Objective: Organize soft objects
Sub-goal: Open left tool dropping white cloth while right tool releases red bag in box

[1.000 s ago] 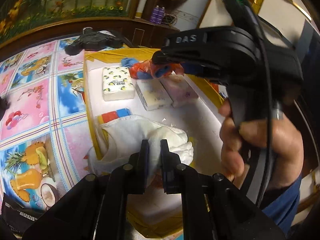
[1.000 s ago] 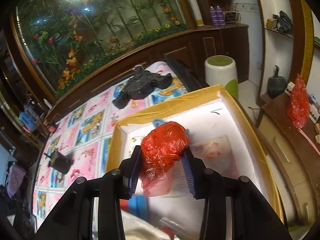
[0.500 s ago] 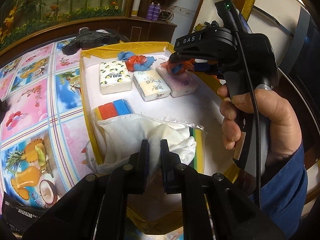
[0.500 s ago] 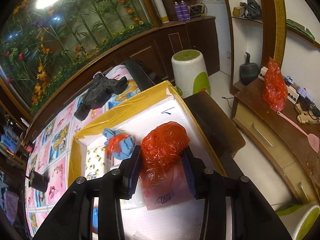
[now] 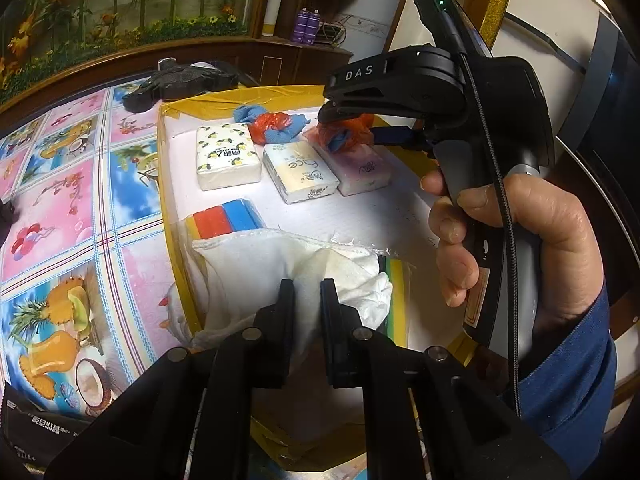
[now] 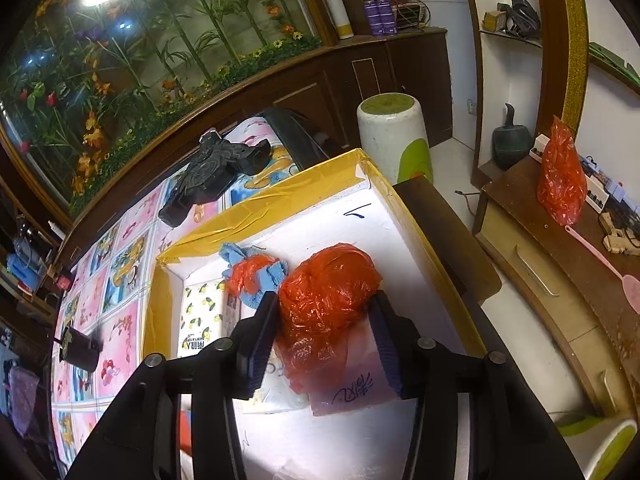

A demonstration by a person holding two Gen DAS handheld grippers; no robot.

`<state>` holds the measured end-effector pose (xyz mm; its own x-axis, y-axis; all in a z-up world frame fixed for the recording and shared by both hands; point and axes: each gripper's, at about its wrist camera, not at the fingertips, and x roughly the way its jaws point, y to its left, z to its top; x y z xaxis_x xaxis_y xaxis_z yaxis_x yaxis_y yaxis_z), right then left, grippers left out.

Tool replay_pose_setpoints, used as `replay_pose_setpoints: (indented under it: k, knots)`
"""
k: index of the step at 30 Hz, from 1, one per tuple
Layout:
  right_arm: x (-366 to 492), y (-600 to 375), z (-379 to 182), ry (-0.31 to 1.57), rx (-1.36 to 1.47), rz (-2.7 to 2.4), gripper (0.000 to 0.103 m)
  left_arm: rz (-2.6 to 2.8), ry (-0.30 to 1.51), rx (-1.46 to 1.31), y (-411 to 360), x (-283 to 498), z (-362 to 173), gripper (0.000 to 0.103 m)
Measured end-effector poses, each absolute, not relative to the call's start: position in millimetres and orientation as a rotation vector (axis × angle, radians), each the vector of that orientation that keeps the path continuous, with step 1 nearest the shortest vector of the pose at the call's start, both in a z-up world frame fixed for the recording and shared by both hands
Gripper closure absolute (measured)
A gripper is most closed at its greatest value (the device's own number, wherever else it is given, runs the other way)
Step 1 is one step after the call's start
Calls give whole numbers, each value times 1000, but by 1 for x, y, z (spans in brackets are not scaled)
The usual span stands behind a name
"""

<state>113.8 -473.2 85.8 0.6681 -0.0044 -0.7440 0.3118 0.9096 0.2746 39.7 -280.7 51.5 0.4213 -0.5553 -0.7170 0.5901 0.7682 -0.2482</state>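
**A:** Why is everything sitting in that white tray (image 5: 404, 216) with the yellow taped rim?

**B:** I'd say it is serving as the sorting box. The three tissue packs (image 5: 298, 174) are lying side by side across the far end, the coloured sponges (image 5: 224, 220) nearer, so like is going with like.

**A:** And the white cloth (image 5: 280, 264)?

**B:** It is lying bunched over the near edge. The left gripper (image 5: 306, 292) is pinching a fold of it, jaws nearly together, probably keeping it ready.

**A:** The right gripper (image 6: 324, 320)?

**B:** Its jaws have just been opening. The red plastic bag bundle (image 6: 328, 292) is sitting between them, atop the pink pack (image 6: 352, 384); one blue pad is standing clear of it, so I judge it is being let go.

**A:** Why there?

**B:** It is landing just beside the other red-and-blue bundle (image 6: 252, 276) in the far corner, likely to group them.
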Motion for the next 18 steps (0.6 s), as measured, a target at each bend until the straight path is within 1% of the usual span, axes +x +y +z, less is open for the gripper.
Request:
replay_pose_setpoints:
  k: [1, 5, 13, 16, 18]
  knots:
    - [115, -474, 86, 826, 396, -186, 45, -723, 876, 42, -280, 39, 52, 92]
    - [110, -469, 91, 803, 392, -195, 39, -729, 862, 23, -278, 38, 57, 85]
    - [93, -464, 94, 745, 412, -196, 38, -715, 800, -23, -266, 36, 70, 84]
    - [85, -463, 93, 726, 421, -184, 38, -695, 778, -40, -261, 37, 74, 75]
    - [81, -459, 92, 717, 416, -181, 37, -675, 757, -46, -257, 37, 77, 61]
